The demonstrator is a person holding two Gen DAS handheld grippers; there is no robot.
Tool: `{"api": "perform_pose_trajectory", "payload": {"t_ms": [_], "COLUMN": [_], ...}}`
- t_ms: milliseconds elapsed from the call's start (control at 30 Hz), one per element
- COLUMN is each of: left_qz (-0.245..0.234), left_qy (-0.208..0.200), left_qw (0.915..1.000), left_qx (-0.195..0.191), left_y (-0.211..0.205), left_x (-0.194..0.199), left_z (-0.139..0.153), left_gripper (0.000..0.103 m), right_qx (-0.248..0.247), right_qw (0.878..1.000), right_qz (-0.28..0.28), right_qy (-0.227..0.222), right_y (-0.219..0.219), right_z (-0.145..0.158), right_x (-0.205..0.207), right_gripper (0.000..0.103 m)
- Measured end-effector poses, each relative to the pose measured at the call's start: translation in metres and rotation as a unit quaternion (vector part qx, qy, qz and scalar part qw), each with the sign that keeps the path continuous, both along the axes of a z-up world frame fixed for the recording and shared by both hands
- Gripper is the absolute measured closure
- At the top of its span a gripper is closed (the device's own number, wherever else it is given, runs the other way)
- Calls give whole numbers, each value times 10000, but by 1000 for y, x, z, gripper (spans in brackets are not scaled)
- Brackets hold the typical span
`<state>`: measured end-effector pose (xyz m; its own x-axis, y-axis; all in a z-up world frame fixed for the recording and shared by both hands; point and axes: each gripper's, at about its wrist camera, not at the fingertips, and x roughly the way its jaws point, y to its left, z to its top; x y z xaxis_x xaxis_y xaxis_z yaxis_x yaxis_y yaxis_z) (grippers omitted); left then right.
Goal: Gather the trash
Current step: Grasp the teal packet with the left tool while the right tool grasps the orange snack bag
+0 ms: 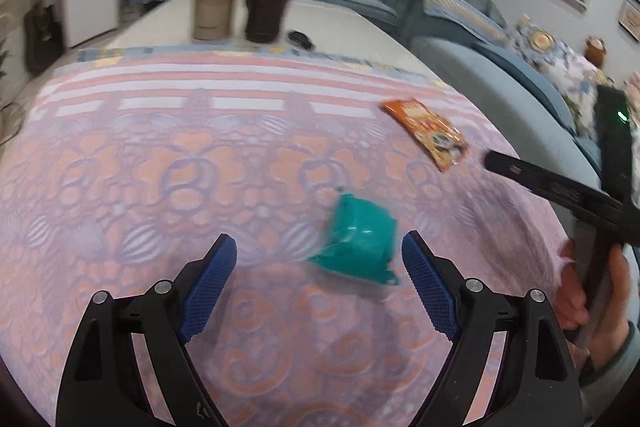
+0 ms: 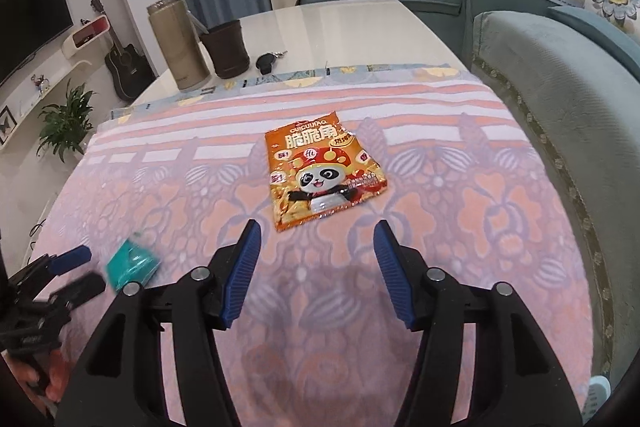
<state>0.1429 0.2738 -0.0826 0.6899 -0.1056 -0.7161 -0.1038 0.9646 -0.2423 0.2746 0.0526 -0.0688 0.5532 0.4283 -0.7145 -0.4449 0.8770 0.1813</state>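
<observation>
My left gripper [image 1: 319,253] hangs with fingers spread wide over the crumpled teal wrapper [image 1: 356,247] on the patterned cloth [image 1: 160,163], while my right gripper [image 2: 317,241], equally spread, faces the orange snack packet [image 2: 322,175] lying flat just ahead.

Left gripper [image 1: 319,269], jaws spread: teal wrapper [image 1: 356,241] lies just ahead, nearer the right-hand pad, bare cloth [image 1: 160,167] to its left. Right gripper [image 2: 317,261], jaws spread: orange snack bag [image 2: 322,173] flat just ahead; sofa arm [image 2: 560,99] bounds its right.
</observation>
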Motion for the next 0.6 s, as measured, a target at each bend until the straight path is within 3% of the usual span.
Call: {"api": "perform_pose_trajectory", "payload": {"t_ms": [133, 200, 267, 433, 533, 600], "left_qz": [-231, -209, -127, 34, 59, 53], "left_qy": [374, 449, 443, 320, 262, 253], "left_qw": [9977, 9940, 9932, 9963, 9978, 9981], "left_qx": [518, 973, 1070, 798, 600, 565], "left_y": [-28, -40, -41, -28, -23, -23], "left_x": [23, 28, 27, 21, 18, 18], "left_z": [-10, -13, -13, -9, -8, -8], "left_gripper": [24, 38, 52, 64, 65, 65], "right_qx": [-174, -267, -315, -585, -830, -1050], "right_qw": [9998, 9996, 9994, 9976, 9959, 9928], "right_qz": [-41, -106, -70, 109, 225, 358], "right_qy": [-15, 22, 128, 349, 274, 456], "right_y": [9, 14, 19, 41, 56, 66], "right_z": [-6, -8, -12, -22, -25, -34], "right_x": [19, 34, 44, 63, 70, 75], "right_gripper": [41, 34, 26, 15, 8, 7]}}
